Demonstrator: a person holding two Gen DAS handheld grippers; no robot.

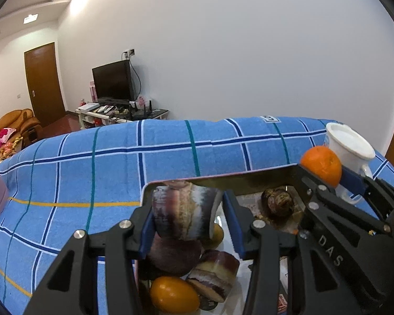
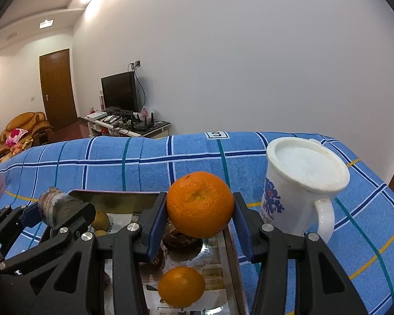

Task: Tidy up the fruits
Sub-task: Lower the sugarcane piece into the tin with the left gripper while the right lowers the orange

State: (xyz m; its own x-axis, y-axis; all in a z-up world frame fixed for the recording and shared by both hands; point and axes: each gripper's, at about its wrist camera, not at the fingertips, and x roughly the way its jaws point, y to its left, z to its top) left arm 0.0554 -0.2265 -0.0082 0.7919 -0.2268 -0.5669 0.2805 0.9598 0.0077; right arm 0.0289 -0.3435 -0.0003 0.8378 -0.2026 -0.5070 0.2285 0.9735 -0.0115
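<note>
A: Left gripper [image 1: 188, 219] clamps a purple sugarcane piece [image 1: 183, 210] above the tray [image 1: 223, 178]; right gripper [image 2: 200, 207] pinches an orange [image 2: 200, 204] over it.

B: Left wrist only: another cane chunk [image 1: 214, 275], yellow-orange fruit [image 1: 174, 294] below.

A: Right wrist only: second orange [image 2: 181, 286] on the tray floor, full white mug [image 2: 302, 181] beside the tray on the blue checked cloth [image 2: 105, 162].

Blue plaid cloth [image 2: 144, 157], orange mandarin [image 2: 200, 204], white mug [image 2: 302, 178] with seemingly blue print.
</note>
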